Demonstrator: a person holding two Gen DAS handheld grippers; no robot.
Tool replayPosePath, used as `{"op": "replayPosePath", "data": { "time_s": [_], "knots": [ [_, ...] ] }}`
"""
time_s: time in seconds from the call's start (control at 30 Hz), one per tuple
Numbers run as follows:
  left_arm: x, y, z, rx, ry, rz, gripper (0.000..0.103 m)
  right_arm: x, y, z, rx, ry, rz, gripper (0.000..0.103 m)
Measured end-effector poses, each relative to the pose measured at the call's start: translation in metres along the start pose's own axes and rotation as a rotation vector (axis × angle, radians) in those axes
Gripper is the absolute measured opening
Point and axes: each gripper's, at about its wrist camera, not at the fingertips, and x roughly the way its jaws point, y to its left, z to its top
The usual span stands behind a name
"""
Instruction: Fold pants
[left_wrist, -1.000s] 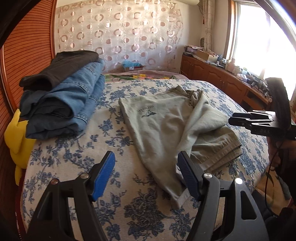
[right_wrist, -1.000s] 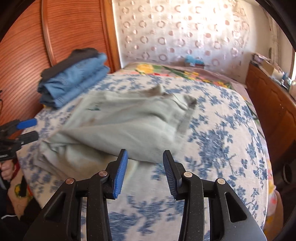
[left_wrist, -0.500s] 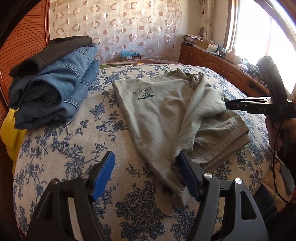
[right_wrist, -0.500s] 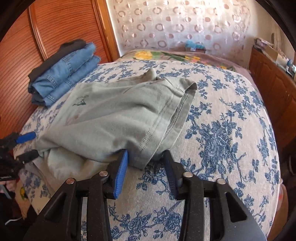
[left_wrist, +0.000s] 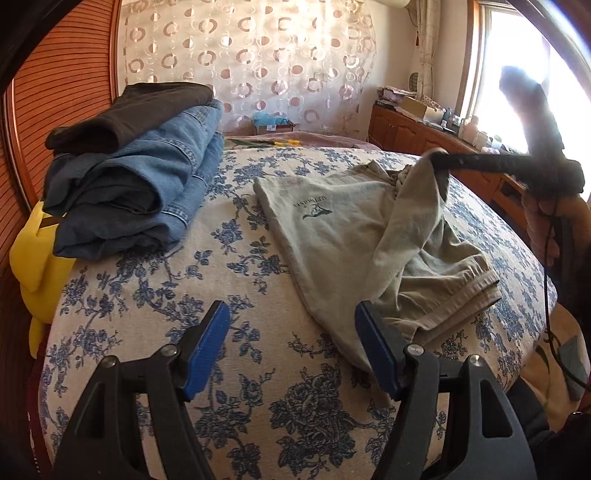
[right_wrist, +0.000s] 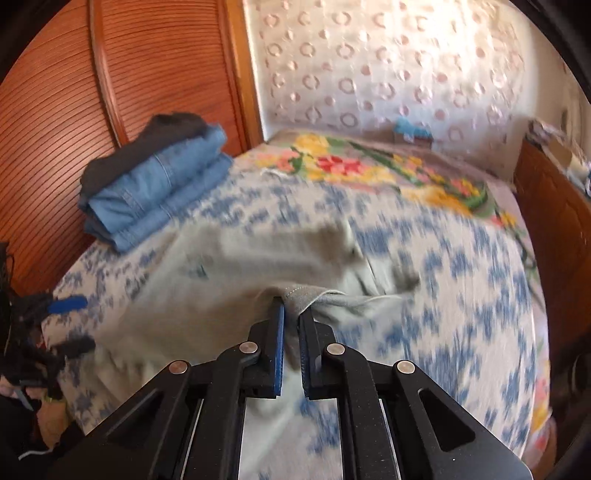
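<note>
The right gripper (right_wrist: 291, 314) is pressed together on a hemmed edge of the pale green pants (left_wrist: 332, 229), with that cloth raised off the bed (left_wrist: 147, 295) in a peak. The left gripper (left_wrist: 291, 347) stands spread and holds nothing; its right-hand pad lies just against the near corner of the pants, its other pad over bare bedspread.

Taking the pants as the landmark: they lie mid-bed, partly folded, with the long axis running from the left gripper's side away toward the far end of the bed. The right gripper grips their right-hand side; the left one sits at their near end. A stack of folded jeans (left_wrist: 140, 184) rests well apart, to their left.

The fold likely turns on carrying the lifted edge leftward across that axis, so the right hand is the nearer one.
</note>
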Motion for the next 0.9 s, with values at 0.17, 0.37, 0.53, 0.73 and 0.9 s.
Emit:
{"op": "replayPosePath", "data": {
  "time_s": [0.17, 0.37, 0.53, 0.73, 0.9],
  "knots": [
    [-0.006, 0.014, -0.002, -0.022, -0.006, 0.020, 0.070, 0.020, 0.029, 0.040, -0.076, -0.025, 0.020, 0.005],
    [-0.011, 0.028, -0.006, -0.038, -0.008, 0.041, 0.070, 0.052, 0.067, 0.066, -0.137, -0.024, 0.060, 0.004],
    [-0.013, 0.036, -0.007, -0.051, -0.008, 0.047, 0.070, 0.071, 0.090, 0.080, -0.172, -0.021, 0.075, 0.004],
    [-0.014, 0.038, -0.008, -0.057, -0.009, 0.041, 0.070, 0.088, 0.103, 0.088, -0.201, 0.013, 0.056, 0.008],
    [-0.011, 0.035, -0.009, -0.055, -0.006, 0.030, 0.070, 0.082, 0.090, 0.076, -0.157, 0.024, 0.040, 0.033]
  ]
}}
